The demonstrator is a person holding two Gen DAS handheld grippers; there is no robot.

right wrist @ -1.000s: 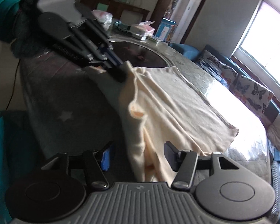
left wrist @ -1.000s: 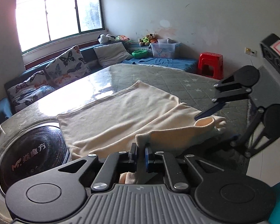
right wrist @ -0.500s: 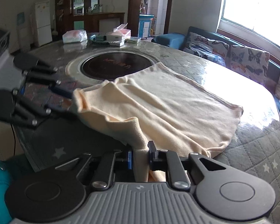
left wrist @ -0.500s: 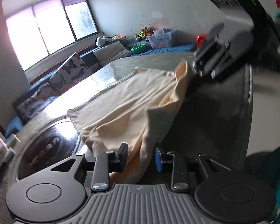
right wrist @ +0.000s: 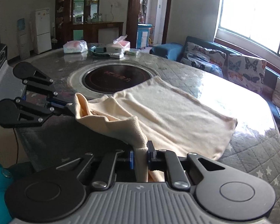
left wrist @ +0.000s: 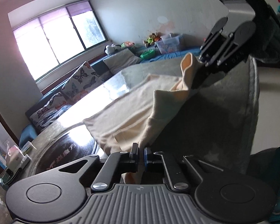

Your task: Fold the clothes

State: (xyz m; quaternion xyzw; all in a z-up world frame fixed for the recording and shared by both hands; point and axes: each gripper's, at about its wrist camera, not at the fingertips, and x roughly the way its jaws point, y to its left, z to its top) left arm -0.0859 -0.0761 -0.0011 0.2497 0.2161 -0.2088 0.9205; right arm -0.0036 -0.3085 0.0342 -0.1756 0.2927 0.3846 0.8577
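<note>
At nine o'clock on the round grey quilted table [right wrist: 252, 155] the left gripper [right wrist: 69, 107] comes in level, its black fingers pinched tight on one near corner of the cream knitted garment [right wrist: 169, 115], lifting that corner just off the tabletop. Behind it, toward eleven o'clock, a round black glass hotplate [right wrist: 115, 79] is set into the table, and the garment's far edge lies just over its rim. The garment itself spreads flat across the middle of the table toward three o'clock, where sunlight glares off the clear cover, while its near edge is raised and stretched between the two tools. At six o'clock the right gripper [right wrist: 140, 156] has its jaws drawn narrow on the garment's other near corner, the cloth bunched between the blue pads [right wrist: 131, 157]. Further right, at two o'clock, butterfly-print cushions [right wrist: 246, 69] line a dark blue sofa [right wrist: 166, 49] under the bright window [right wrist: 252, 11].
</note>
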